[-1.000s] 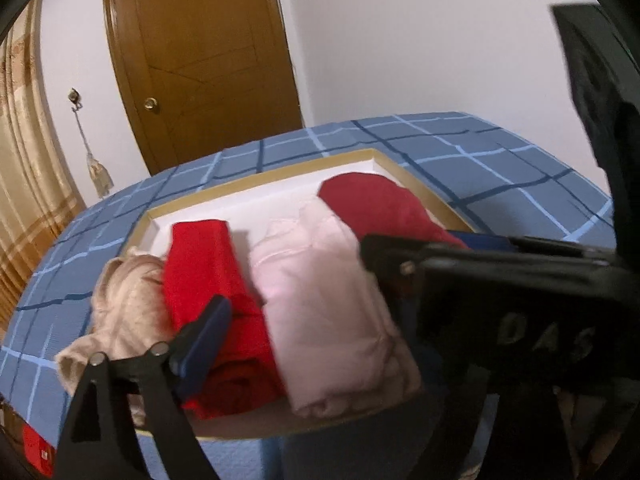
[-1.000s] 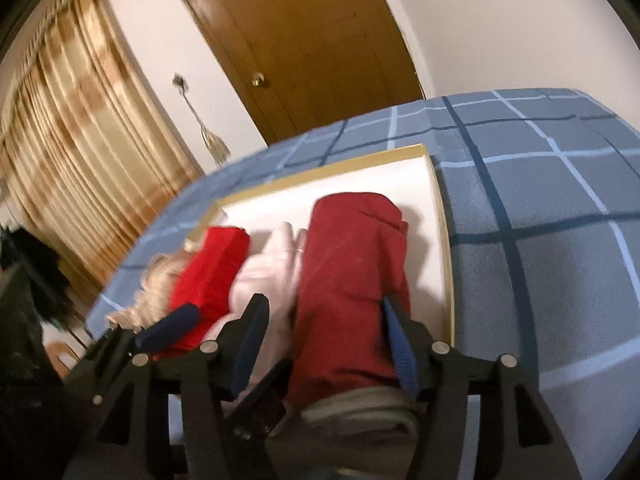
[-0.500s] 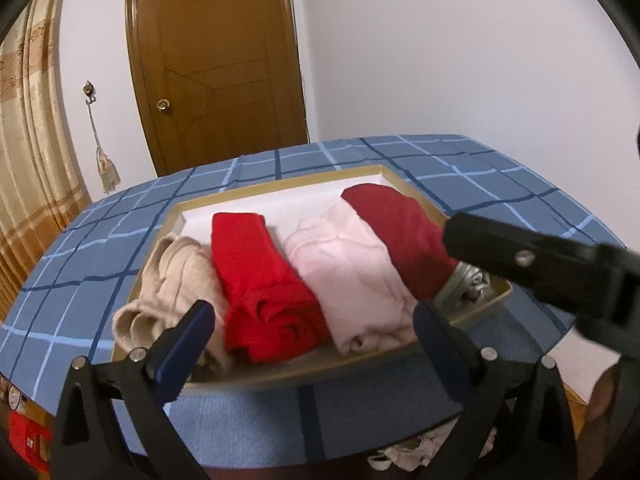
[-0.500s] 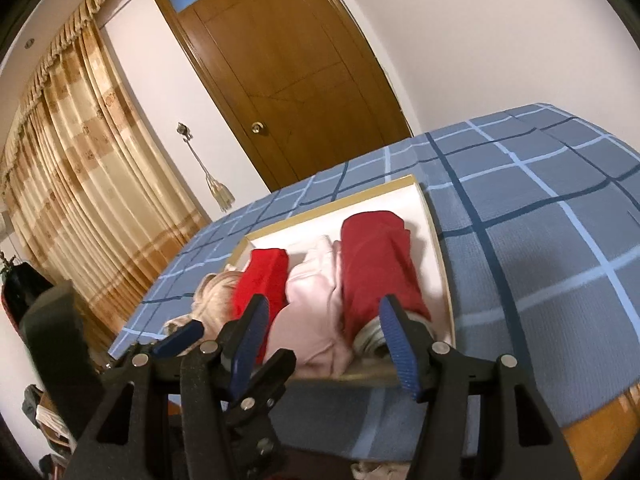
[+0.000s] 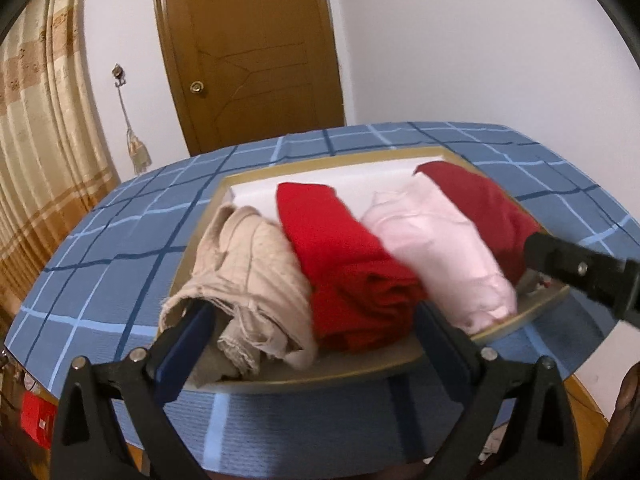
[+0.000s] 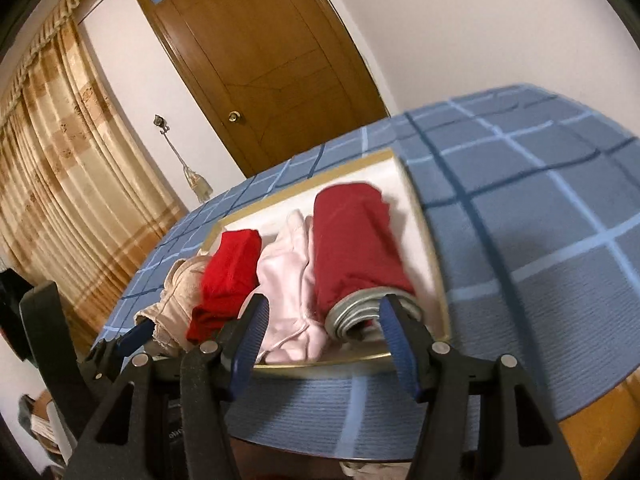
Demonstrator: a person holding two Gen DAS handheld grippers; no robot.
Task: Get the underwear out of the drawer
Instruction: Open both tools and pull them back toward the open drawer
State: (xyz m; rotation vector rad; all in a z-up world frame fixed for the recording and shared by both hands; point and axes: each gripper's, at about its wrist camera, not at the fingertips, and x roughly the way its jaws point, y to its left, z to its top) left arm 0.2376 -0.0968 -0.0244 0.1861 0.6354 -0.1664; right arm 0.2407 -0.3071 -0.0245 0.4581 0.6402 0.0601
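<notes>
Where the shallow drawer (image 5: 256,172) lies on the blue checked cloth (image 5: 120,240), four rolled pieces of underwear sit side by side inside it: a beige one (image 5: 244,276) at the left end, then a bright red one (image 5: 340,256), a pale pink one (image 5: 436,248), and a dark red one (image 5: 484,204) at the right end, whose grey waistband (image 6: 352,312) shows at the near side in the right wrist view. All four rest in the drawer, none lifted.

The left gripper (image 5: 316,344) hangs low before the drawer's near edge, its blue-padded fingers (image 5: 184,348) spread wide with nothing pinched between them; its jaws have just been opening. The beige and bright red rolls lie beyond the gap. The right gripper (image 6: 320,336) stands half apart in front of the pink and dark red rolls, its pads (image 6: 400,344) touching no cloth that can be seen.

Behind the cloth stands a brown wooden door (image 6: 260,68) with a round knob, a tassel (image 5: 138,148) hanging from a wall hook beside it, and striped tan curtains (image 6: 64,168) to the left. A small red box (image 5: 36,420) with a white label sits low at the left; its print is too small to read. No other writing is legible.
</notes>
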